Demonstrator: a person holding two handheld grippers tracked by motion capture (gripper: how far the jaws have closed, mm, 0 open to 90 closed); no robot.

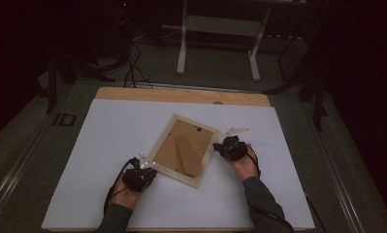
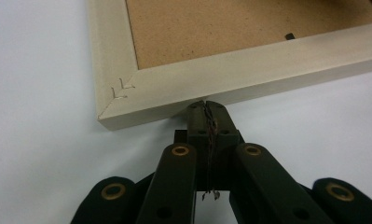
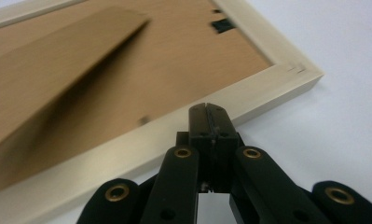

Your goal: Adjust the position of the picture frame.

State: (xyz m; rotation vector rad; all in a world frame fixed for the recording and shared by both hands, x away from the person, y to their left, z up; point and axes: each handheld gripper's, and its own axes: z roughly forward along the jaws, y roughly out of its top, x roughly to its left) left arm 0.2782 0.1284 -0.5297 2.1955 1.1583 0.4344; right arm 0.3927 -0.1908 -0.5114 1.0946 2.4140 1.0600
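Observation:
A pale wooden picture frame lies face down and askew on the white table sheet, its brown backing board and stand flap facing up. My left gripper is shut, its tips right at the frame's left edge, close to the near corner. In the left gripper view the closed tips meet the frame's side rail. My right gripper is shut too, beside the frame's right edge. Its tips sit against the rail, with the flap beyond.
The white sheet covers a wooden table whose far edge shows bare. A white stand's legs rise on the floor behind. Cables trail on the floor at the far left. Both forearms enter from the near edge.

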